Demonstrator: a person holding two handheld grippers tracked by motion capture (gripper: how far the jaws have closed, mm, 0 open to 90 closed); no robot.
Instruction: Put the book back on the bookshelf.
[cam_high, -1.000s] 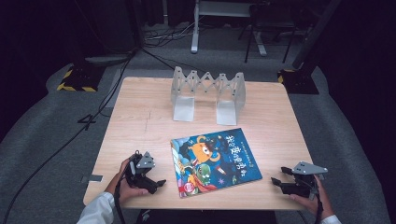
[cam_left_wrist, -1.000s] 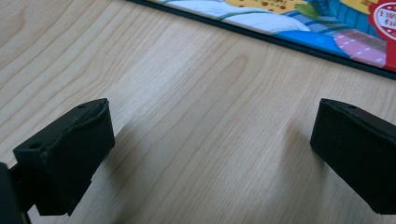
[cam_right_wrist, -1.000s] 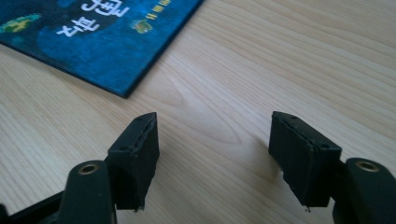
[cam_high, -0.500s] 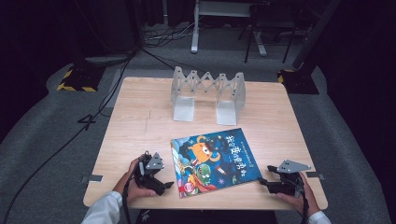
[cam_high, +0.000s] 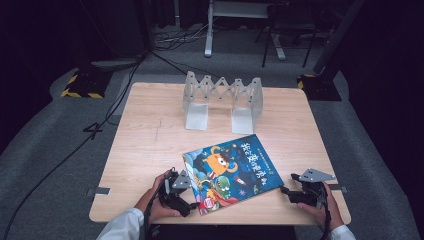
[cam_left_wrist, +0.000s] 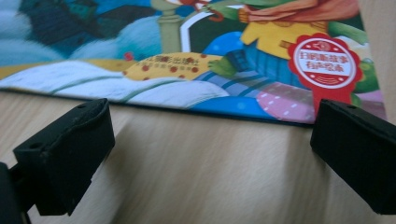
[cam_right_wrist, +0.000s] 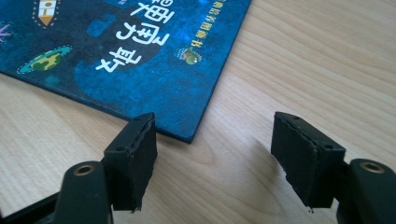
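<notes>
A blue children's picture book (cam_high: 231, 171) lies flat on the wooden table (cam_high: 145, 140), near its front edge. My left gripper (cam_high: 186, 196) rests low on the table at the book's left front corner, jaws wide open. In the left gripper view the book's edge (cam_left_wrist: 187, 100) runs just beyond the fingertips (cam_left_wrist: 65, 149), and nothing is between them. My right gripper (cam_high: 288, 188) sits at the book's right front corner, open as well. In the right gripper view the book's corner (cam_right_wrist: 187, 135) lies just ahead of the left fingertip (cam_right_wrist: 133, 156).
A grey folding book rack (cam_high: 222, 102) stands upright at the back middle of the table. Bare wood stretches between the rack and the book. Dark floor with cables (cam_high: 65, 155) surrounds the table.
Both grippers have moved inward along the table's front toward the book's two near corners. The book has not moved.
</notes>
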